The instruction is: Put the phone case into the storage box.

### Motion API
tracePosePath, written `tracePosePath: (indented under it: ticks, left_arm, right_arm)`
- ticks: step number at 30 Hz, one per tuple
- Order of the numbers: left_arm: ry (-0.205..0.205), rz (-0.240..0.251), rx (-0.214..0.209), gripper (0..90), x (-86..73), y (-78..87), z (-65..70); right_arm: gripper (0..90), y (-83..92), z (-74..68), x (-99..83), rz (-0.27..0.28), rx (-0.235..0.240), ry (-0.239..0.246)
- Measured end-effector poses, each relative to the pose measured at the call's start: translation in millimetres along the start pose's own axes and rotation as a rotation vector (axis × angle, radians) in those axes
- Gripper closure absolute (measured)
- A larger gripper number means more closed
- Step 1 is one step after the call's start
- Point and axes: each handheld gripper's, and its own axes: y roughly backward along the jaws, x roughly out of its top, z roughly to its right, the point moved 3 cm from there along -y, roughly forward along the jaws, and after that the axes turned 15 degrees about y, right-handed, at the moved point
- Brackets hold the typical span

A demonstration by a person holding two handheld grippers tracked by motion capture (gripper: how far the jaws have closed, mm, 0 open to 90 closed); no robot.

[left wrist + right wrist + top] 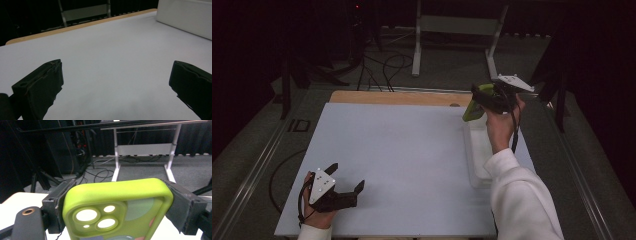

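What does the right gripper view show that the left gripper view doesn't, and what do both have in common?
The right gripper view shows a lime green phone case with camera cutouts, clamped between that gripper's two black jaws, plus cables on the floor beyond the table.

The left gripper view shows its own jaws spread wide apart with nothing between them, a broad stretch of the pale table top, its wooden far edge, and a white tray at upper right.

Both show a white metal frame standing on the dark floor past the table.
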Motion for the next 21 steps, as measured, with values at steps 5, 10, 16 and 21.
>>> tracePosePath:
  ticks: [5, 10, 16, 21]
  left_arm:
    - [-0.001, 0.001, 0.000, 0.0, 0.2, 0.3, 0.0]
    - [-0.004, 0.001, 0.002, 0.0, 0.2, 0.5, 0.7]
    - [-0.002, 0.002, 0.001, 0.0, 0.3, 0.7, 0.9]
    - [-0.003, 0.003, 0.002, 0.0, 0.4, 1.1, 1.0]
  right_arm:
    - [17.2, -2.3, 2.5, -0.4, -0.005, -0.015, -0.002]
    - [17.1, -4.9, 5.2, -1.8, -0.015, -0.033, 0.001]
    - [17.1, -7.3, 9.6, -3.7, -0.017, -0.056, -0.010]
    - [17.1, -9.6, 13.6, -6.4, -0.025, -0.078, -0.023]
